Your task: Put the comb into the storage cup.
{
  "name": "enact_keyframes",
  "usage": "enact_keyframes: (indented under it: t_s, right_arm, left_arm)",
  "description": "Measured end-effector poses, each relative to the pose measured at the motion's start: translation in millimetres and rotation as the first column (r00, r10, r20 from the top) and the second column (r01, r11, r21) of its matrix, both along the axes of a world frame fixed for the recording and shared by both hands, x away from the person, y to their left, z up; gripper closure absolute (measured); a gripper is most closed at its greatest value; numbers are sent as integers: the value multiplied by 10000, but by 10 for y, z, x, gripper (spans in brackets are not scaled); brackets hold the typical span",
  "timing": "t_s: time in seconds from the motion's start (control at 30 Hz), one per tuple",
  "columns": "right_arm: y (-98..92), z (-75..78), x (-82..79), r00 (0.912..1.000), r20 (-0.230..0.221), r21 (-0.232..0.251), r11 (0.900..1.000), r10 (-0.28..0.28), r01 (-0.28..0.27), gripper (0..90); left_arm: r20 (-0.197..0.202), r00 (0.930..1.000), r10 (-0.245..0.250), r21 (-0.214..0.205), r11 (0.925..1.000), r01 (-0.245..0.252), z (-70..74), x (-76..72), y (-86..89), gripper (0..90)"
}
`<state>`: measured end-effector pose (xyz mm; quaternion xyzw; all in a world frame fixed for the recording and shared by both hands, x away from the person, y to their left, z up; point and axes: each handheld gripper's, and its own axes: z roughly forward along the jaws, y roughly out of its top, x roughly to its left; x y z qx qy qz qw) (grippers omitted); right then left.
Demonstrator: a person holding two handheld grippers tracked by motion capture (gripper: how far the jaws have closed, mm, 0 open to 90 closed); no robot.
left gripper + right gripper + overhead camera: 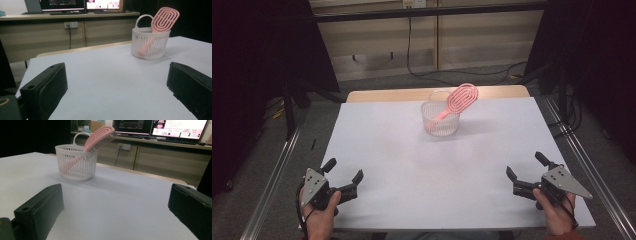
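A white table (412, 165) is taking up most of the high view, with a strip of bare wood showing along its far edge. Toward the far middle of it a white slatted basket (440, 120) is standing upright, its loop handle rising at the back. A pink hairbrush (458, 101) is leaning inside the basket, handle down against the bottom and the oval head sticking out above the rim, tilting toward the right in the high view. In the left gripper view the basket (150, 43) is sitting ahead and to the right, the brush (163, 18) poking out of its top.

The left gripper (343, 182) is resting near the front left corner of the table, held in the person's left hand (319, 217), its jaws spread wide with nothing between them. The right gripper (525, 176) is lying near the front right corner in the right hand (557, 215), jaws likewise parted and holding nothing. Both grippers are sitting well apart from the basket and from each other.
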<state>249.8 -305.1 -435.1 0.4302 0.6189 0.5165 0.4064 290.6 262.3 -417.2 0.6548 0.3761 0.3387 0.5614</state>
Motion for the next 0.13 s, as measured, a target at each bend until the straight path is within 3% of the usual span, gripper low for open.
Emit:
enact_keyframes:
  t_s: [0.07, 0.13]
  right_arm:
    - [-3, 0, 3, 10000, -26, 5, 10000, 3, -3, 0]
    - [-5, -3, 11, 10000, -28, 38, 10000, 34, -34, 0]
  left_arm:
    - [208, 9998, -19, -214, 9998, 24, 31, 1, 27, 28]
    - [36, 9999, 107, -278, 9996, -106, 10, 21, 41, 27]
